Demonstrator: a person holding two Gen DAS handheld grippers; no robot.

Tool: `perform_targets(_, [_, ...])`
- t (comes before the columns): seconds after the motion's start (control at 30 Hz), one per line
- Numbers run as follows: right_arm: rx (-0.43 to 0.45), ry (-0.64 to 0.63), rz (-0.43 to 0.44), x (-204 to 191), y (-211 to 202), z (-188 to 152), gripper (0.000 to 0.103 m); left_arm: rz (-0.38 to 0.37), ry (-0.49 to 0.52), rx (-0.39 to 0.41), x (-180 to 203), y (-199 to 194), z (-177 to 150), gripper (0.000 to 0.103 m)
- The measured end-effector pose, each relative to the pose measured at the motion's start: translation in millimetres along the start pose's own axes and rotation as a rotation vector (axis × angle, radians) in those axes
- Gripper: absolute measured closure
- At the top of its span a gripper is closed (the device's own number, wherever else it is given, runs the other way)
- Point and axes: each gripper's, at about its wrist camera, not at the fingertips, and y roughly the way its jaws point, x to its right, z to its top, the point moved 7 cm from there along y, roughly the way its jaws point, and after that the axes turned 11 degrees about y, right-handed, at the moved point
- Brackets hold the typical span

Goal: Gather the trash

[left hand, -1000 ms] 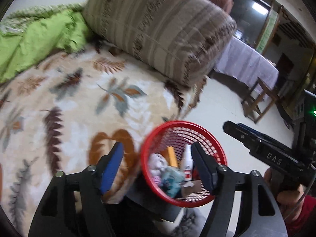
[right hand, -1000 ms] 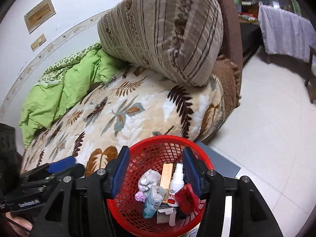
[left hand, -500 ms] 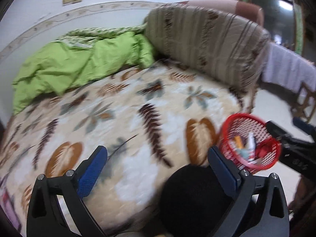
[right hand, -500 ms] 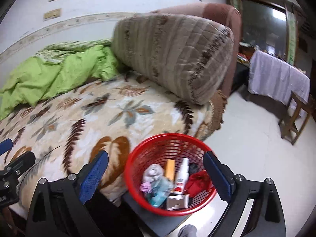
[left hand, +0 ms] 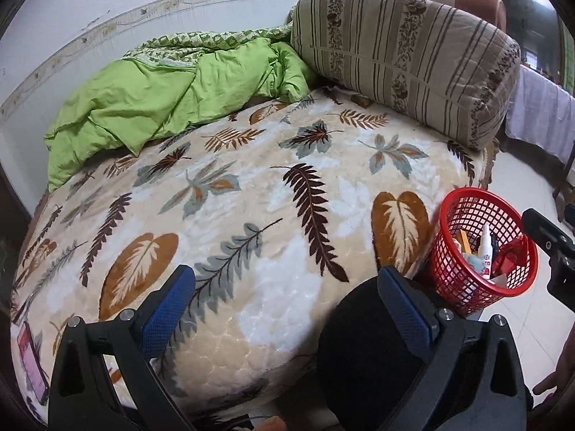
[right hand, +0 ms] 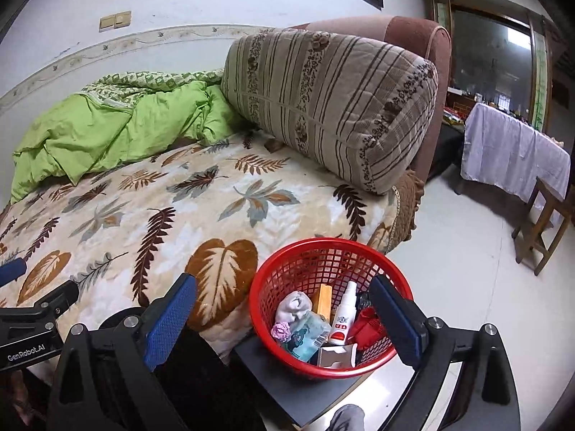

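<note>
The red mesh basket stands on a dark board beside the bed and holds a white spray bottle, a red wrapper, a crumpled tissue and a teal packet. My right gripper hovers just short of the basket, open wide, with nothing between its pads. My left gripper is open over the leaf-patterned blanket, also with nothing in it. In the left wrist view the basket sits to the right, with the right gripper's black finger beyond it.
A green quilt is bunched at the back of the bed and a big striped cushion lies at its head. A pink flat object rests at the blanket's left edge. A cloth-covered table and a wooden chair stand across the pale floor.
The left gripper swung left from over the basket to over the blanket. The right gripper drew back from the basket. Both sets of jaws spread wide, then held.
</note>
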Motion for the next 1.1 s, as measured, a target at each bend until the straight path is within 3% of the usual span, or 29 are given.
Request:
perform_targets(0.1, [-0.011, 0.005, -0.003, 2.5, 3.5, -0.5, 0.006, 0.026, 0.007, 0.012, 0.1, -3.7, 1.1, 0.002])
perform_targets(0.33, [-0.026, 0.01, -0.01, 4.3, 6.9, -2.5, 0.006, -0.037, -0.015, 0.023, 3.6, -8.2, 1.5, 0.002])
perform_targets(1.1, [-0.03, -0.01, -0.011, 1.2, 6.3, -5.3, 0.006, -0.034, -0.025, 0.041, 1.2, -10.7, 4.9, 0.002])
